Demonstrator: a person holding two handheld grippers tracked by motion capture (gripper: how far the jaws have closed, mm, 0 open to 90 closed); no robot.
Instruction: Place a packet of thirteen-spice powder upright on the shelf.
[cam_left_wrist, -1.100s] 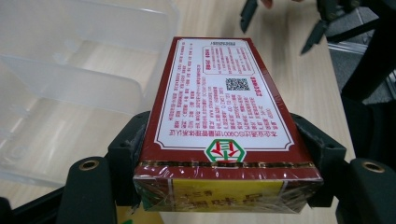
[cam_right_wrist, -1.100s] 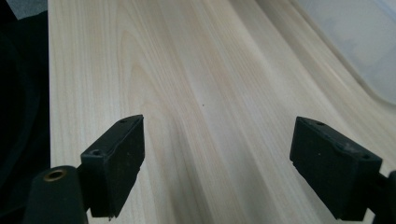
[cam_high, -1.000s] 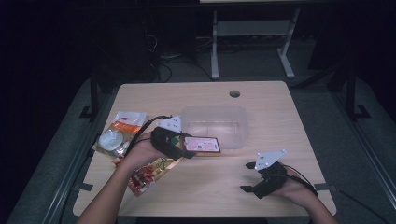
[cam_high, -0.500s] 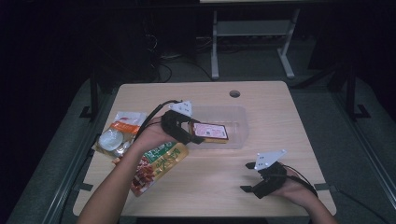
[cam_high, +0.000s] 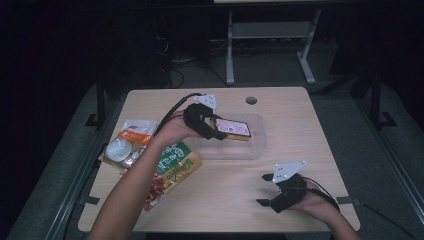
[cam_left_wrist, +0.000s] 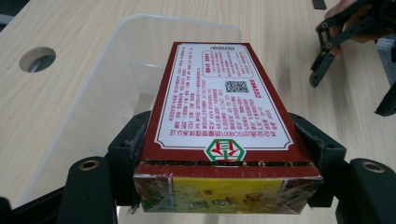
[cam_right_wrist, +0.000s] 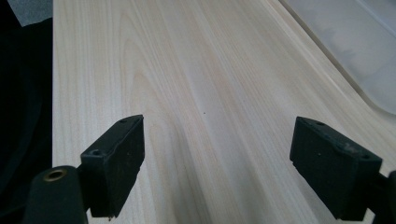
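Left tool (cam_high: 220, 131) pinches dark red rectangular carton box (cam_left_wrist: 223, 105) over clear plastic tray (cam_high: 255, 150); right tool (cam_high: 267, 190) spread, idle. Risk: box catches tray rim, tips out.

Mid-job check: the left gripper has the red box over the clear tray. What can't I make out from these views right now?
- Red box: its underside and its gap to the clear tray are hidden by the box itself in the left gripper view.
- Box print: too small in the high view.
- Bag: partly covered by the forearm.
- Left-edge packets: contents too small to tell.
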